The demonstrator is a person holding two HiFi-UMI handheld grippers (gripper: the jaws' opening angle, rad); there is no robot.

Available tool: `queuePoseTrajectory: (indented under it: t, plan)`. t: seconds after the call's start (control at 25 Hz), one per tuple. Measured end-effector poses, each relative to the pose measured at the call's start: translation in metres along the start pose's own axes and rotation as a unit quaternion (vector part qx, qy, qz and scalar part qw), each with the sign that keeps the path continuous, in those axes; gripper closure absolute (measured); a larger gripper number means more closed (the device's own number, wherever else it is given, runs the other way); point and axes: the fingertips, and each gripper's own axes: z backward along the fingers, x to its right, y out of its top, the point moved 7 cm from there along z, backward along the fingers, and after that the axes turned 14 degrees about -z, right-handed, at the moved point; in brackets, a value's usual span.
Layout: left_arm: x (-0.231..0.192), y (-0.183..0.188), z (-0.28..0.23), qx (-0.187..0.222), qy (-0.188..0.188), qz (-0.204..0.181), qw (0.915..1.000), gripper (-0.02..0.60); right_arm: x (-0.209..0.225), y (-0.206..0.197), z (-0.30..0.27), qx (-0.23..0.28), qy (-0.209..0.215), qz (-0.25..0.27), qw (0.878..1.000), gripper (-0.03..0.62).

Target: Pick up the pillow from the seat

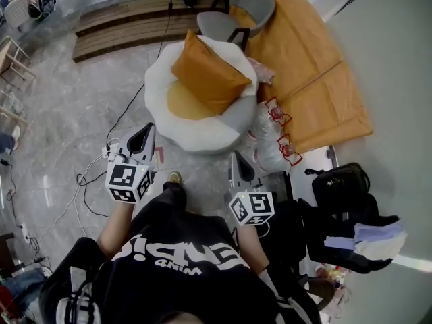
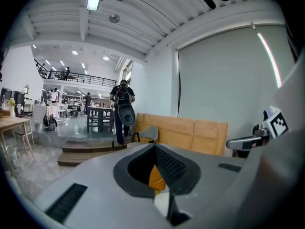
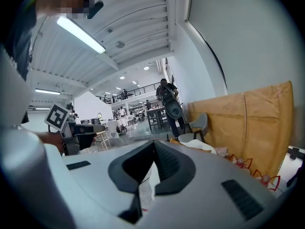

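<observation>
An orange pillow (image 1: 209,73) leans tilted on a round white seat (image 1: 162,106) with an orange centre, on the floor ahead of me. My left gripper (image 1: 145,135) hovers just short of the seat's near left rim, jaws shut with nothing between them. My right gripper (image 1: 235,157) hangs below the seat's near right edge, also shut and empty. In the left gripper view a sliver of the pillow (image 2: 156,178) shows behind the closed left gripper (image 2: 155,149). In the right gripper view the white seat (image 3: 200,146) lies beyond the closed right gripper (image 3: 153,144).
A grey chair (image 1: 236,19) and a wooden step (image 1: 121,29) stand behind the seat. Tan panels (image 1: 304,66) lie to its right, with clear plastic bags (image 1: 273,137) beside them. A black bag (image 1: 344,194) sits at right, cables (image 1: 81,187) trail at left. A person with a backpack (image 2: 123,111) stands far off.
</observation>
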Motion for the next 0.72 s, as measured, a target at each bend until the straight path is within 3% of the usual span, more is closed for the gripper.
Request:
queuePoseTrajectory:
  t: [0.28, 0.72]
  plan:
    - [-0.04, 0.01, -0.05, 0.008, -0.019, -0.003, 0.9998, 0.574, -0.004, 0.017, -0.055, 0.012, -0.012, 0.0, 1.0, 0.572]
    - [-0.078, 0.013, -0.085, 0.012, -0.046, -0.006, 0.9988, 0.572, -0.007, 0.031, -0.094, 0.032, -0.046, 0.002, 0.998, 0.572]
